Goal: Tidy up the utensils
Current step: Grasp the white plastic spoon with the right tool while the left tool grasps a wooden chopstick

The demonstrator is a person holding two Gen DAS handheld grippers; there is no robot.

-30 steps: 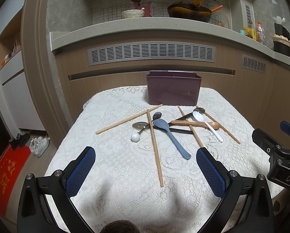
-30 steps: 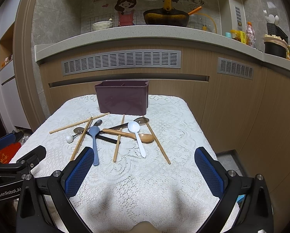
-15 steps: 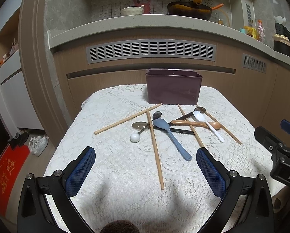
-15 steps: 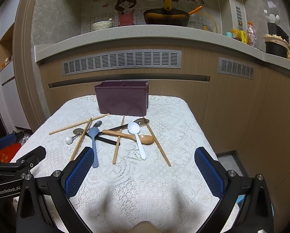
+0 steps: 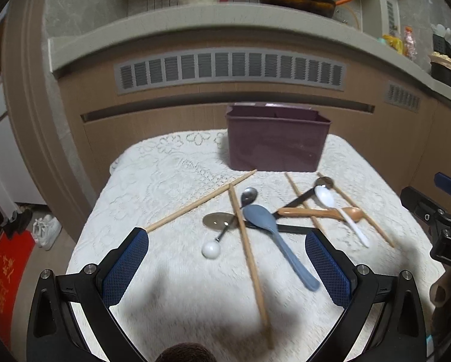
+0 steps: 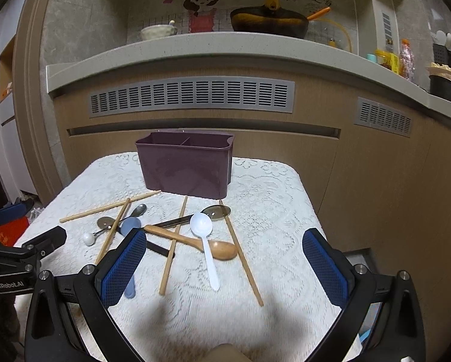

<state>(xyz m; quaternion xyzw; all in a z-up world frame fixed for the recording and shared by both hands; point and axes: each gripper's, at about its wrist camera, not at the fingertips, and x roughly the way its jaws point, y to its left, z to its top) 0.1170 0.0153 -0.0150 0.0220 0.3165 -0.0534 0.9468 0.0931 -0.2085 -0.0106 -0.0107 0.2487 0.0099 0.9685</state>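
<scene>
A purple divided utensil box (image 5: 276, 138) (image 6: 186, 163) stands at the far end of the lace-covered table (image 5: 171, 175). In front of it lie several wooden chopsticks (image 5: 248, 253) (image 6: 172, 247), a blue spoon (image 5: 281, 241), a white spoon (image 6: 206, 241) (image 5: 340, 214), a wooden spoon (image 6: 195, 239) (image 5: 319, 212), metal spoons (image 5: 249, 194) and a white-knobbed metal utensil (image 5: 216, 235). My left gripper (image 5: 227, 267) is open and empty above the blue spoon and a chopstick. My right gripper (image 6: 224, 267) is open and empty above the white spoon.
A wooden counter front with grey vents (image 6: 192, 96) rises right behind the table. The worktop carries a wok (image 6: 269, 22) and a bowl (image 6: 157, 31). Shoes (image 5: 46, 230) and a red mat (image 5: 2, 274) lie on the floor at left.
Both grippers have moved forward and lower toward the utensils, which look larger now. Both stay open. Nothing on the table has moved.
</scene>
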